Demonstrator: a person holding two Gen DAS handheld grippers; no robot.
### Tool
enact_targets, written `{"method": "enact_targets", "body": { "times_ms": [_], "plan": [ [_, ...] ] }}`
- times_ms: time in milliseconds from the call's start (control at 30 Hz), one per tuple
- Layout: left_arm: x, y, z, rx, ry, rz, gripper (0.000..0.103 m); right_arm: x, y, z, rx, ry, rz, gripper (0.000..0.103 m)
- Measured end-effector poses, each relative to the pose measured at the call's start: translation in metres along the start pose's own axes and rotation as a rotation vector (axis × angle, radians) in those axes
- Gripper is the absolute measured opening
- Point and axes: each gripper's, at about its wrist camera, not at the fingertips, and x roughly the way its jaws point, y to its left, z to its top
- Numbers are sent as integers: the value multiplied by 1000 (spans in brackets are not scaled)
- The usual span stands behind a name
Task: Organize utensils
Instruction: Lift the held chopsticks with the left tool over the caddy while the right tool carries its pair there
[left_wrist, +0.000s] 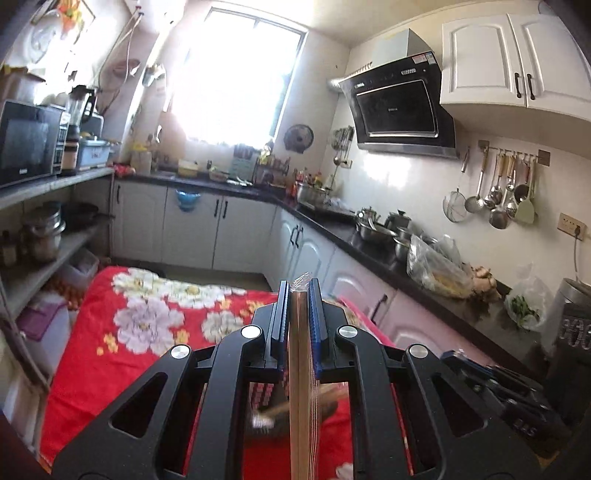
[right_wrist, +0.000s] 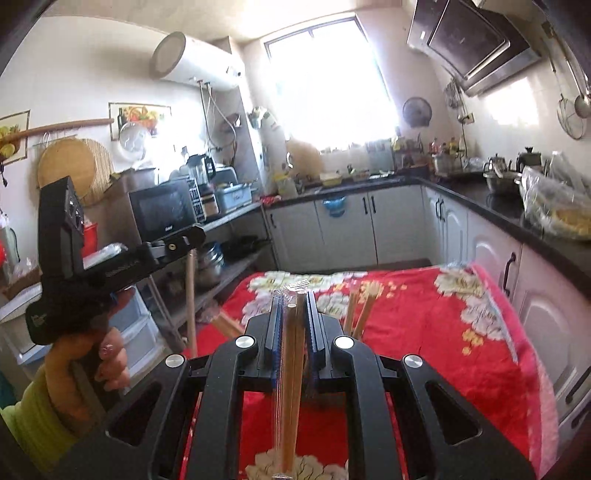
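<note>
The left gripper (left_wrist: 300, 291) is squeezed tight on a pack of wooden chopsticks (left_wrist: 300, 369). The sticks lie between the two fingers and run the same way the fingers do, straight ahead and away from the camera. Their far end, with a bit of clear wrap on it, pokes out just past the fingertips.

The right gripper (right_wrist: 295, 306) is squeezed tight on another chopstick pack (right_wrist: 290, 369). This one also runs along the fingers and points forward. Its clear wrap sticks out at the tip too.

In the right wrist view, the person's left hand (right_wrist: 92, 365) holds the handle of the other gripper off to the side.

Under both grippers is a table with a red flowered cloth (right_wrist: 424, 332). A few loose wooden chopsticks (right_wrist: 360, 314) stand tilted just past the right gripper, leaning up and away. What holds them is hidden behind the gripper. Some more sticks (right_wrist: 229, 325) lie flat near the left edge of the cloth.

Farther off is a dark counter (left_wrist: 369, 243) with metal pots (left_wrist: 373, 229) on it. Spoons and ladles (left_wrist: 498, 192) hang on the wall above. A microwave (left_wrist: 29, 142) sits on a shelf on the other side. At the far end is a bright window (left_wrist: 236, 77).
</note>
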Motion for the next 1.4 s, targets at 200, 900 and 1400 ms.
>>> {"method": "enact_targets", "body": {
  "times_ms": [200, 900, 1400],
  "plan": [
    [23, -6, 20, -9, -40, 30, 6, 1, -5, 22, -2, -67, -14, 11],
    [84, -20, 42, 48, -197, 173, 6, 40, -18, 64, -70, -238, -113, 11],
    [107, -11, 9, 32, -185, 199, 6, 82, -25, 32, -109, -216, -126, 12]
  ]
}}
